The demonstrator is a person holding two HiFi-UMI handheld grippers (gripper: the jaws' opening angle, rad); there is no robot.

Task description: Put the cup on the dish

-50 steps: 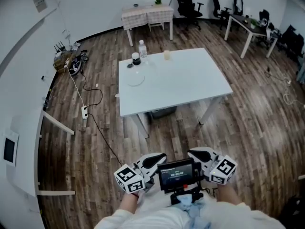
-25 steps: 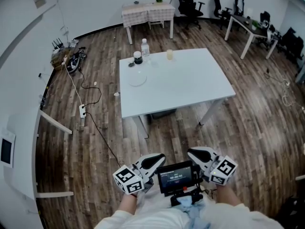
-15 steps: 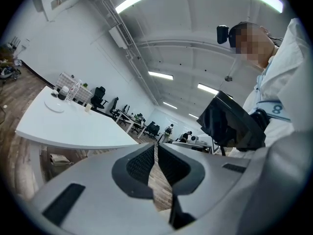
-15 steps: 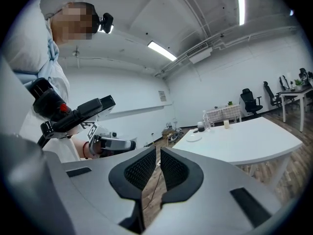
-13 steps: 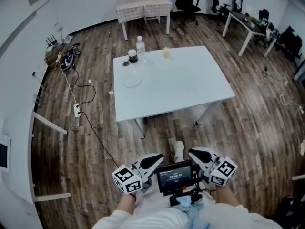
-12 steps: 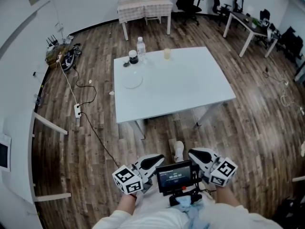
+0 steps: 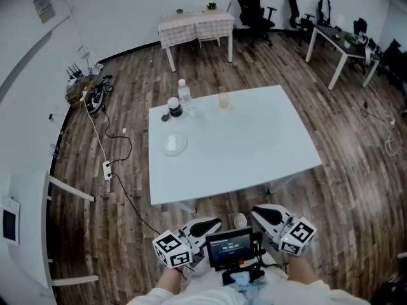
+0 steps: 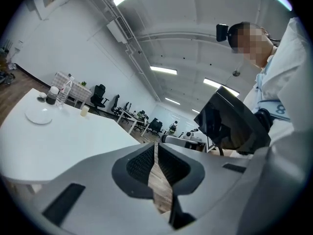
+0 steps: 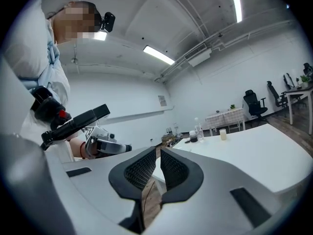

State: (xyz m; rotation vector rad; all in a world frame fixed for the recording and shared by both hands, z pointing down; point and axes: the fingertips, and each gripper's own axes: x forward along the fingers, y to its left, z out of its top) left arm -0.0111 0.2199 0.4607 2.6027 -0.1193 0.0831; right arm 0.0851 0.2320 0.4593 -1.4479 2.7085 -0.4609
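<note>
None of the task was done at this moment, as far as I could judge. The cup (image 7: 223, 99) stood near the far edge of the white table (image 7: 261, 161), roughly midway across it. It was well apart from the dish (image 7: 173, 144), which lay toward the table's left side, nearer to me than the cup, with nothing on it. A water bottle (image 7: 184, 94) and a dark jar (image 7: 174, 107) stood together at the far left, just beyond the dish.

I had both claws low and close to the body, short of the table's near edge and over the wooden floor. The left gripper (image 8: 155, 153) had its pads pressed together with nothing between them. The right gripper (image 9: 157, 159) was likewise closed and empty.

By my reckoning, every step remained. I had to reach the table, spread one claw, and pinch the cup. Then I had to carry it left and nearer, set it down upright on the dish, and let go. The bottle and jar beside the dish would want some care.
</note>
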